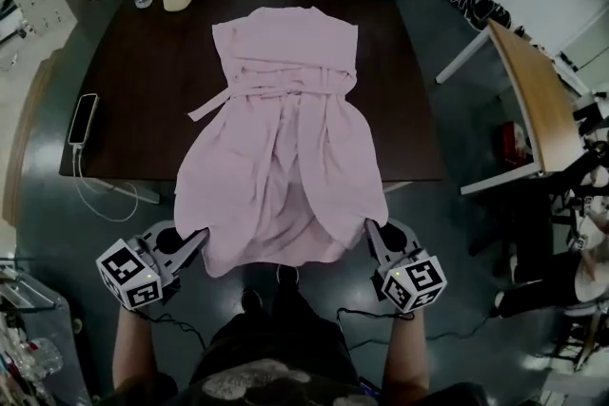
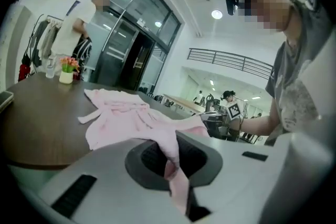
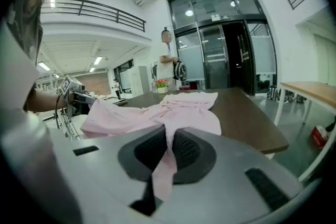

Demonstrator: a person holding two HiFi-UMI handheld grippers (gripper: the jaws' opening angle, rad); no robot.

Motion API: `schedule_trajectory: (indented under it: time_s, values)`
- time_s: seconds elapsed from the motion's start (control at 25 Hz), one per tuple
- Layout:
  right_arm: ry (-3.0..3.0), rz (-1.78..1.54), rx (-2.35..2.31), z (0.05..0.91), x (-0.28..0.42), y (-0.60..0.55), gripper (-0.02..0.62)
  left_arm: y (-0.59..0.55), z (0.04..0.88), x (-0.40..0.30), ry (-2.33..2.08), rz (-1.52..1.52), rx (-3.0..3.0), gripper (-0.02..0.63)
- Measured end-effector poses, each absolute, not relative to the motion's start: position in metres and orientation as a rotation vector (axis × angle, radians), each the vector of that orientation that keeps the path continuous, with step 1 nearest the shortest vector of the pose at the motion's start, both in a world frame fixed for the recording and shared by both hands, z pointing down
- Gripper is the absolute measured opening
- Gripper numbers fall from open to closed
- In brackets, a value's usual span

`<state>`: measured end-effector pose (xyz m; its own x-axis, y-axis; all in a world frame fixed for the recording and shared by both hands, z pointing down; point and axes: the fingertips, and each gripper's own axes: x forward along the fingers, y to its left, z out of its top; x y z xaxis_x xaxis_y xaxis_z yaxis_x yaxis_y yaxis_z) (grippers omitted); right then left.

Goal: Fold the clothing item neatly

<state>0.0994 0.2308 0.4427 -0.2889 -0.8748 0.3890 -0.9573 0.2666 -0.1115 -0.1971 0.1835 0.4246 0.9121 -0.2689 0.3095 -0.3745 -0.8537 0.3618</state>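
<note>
Both grippers hold the hem of the pink garment (image 1: 285,128) off the near edge of the bench (image 1: 124,90).
The garment lies spread flat, its collar toward 12 o'clock and its hem lifted past the bench's 6 o'clock edge. The left gripper (image 1: 197,245) is clamped on the 7 o'clock hem corner and the right gripper (image 1: 371,235) on the 5 o'clock corner, each with cloth squeezed between its jaws.

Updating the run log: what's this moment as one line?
left gripper: shut on pink robe hem | right gripper: shut on hem | pink robe: top flat on table, hem held past near edge
</note>
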Motion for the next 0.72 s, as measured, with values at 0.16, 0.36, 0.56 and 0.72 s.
schedule_trajectory:
  time_s: [0.16, 0.36, 0.56, 0.72]
  values:
    - [-2.363, 0.445, 1.676, 0.408, 0.126, 0.204, 0.009, 0.152, 0.388, -0.182, -0.525, 0.251, 2.682, 0.017]
    - [-2.497, 0.411, 1.746, 0.343, 0.159, 0.144, 0.008, 0.090, 0.325, -0.183, -0.600, 0.043, 2.735, 0.017]
    - [-2.458, 0.437, 1.647, 0.313, 0.185, 0.058, 0.008, -0.001, 0.272, -0.182, -0.609, -0.046, 2.732, 0.017]
    - [-2.424, 0.547, 1.579, 0.293, 0.186, -0.037, 0.008, -0.105, 0.244, -0.175, -0.599, -0.042, 2.734, 0.017]
